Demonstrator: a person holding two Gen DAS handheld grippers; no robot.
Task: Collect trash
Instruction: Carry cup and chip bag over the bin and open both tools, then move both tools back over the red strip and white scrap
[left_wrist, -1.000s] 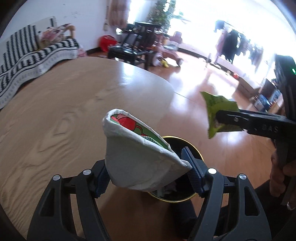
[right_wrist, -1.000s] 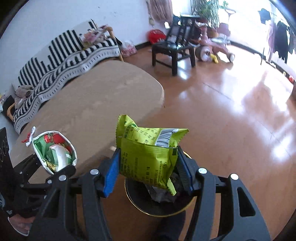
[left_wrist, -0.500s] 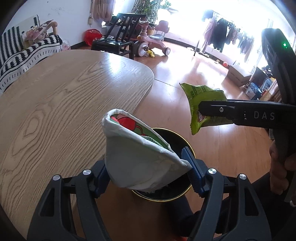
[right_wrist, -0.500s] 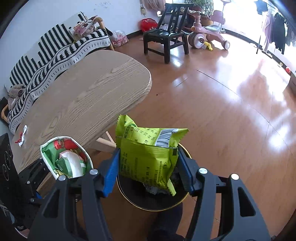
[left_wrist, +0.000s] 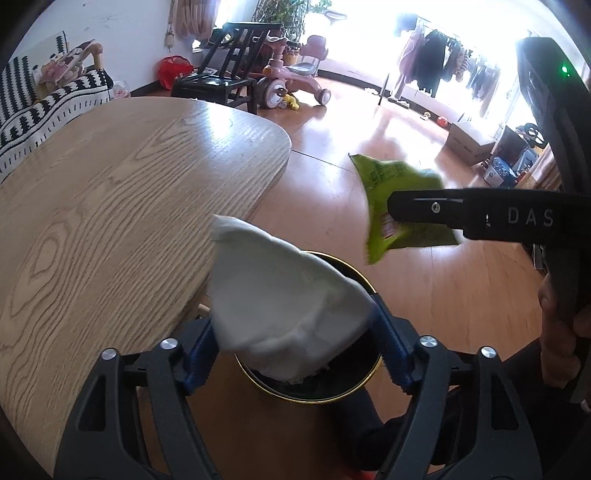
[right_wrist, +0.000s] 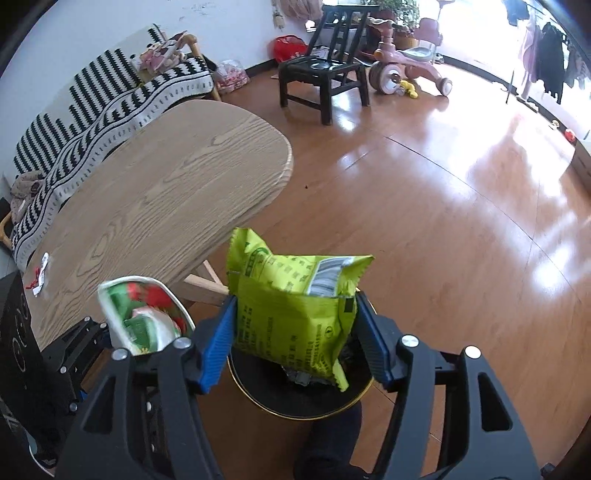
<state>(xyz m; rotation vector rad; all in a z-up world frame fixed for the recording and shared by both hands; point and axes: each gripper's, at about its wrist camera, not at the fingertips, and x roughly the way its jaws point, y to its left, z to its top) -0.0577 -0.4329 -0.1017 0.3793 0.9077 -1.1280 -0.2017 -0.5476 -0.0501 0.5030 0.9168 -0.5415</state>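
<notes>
- Both grippers have widened since a second ago, and the table edge has slid away from the left gripper (left_wrist: 295, 343) as it came over the bin.
- Left jaws are opening; the white cup-shaped wrapper (left_wrist: 284, 295) sits between the blue pads, whether still pinched I cannot tell.
- Right gripper (right_wrist: 295, 339) jaws are opening around the green snack bag (right_wrist: 291, 310), its edges at both pads.
- Black gold-rimmed bin (right_wrist: 273, 400) lies directly beneath both grippers' fingertips, on the floor beside the wooden table (right_wrist: 155, 206).
</notes>
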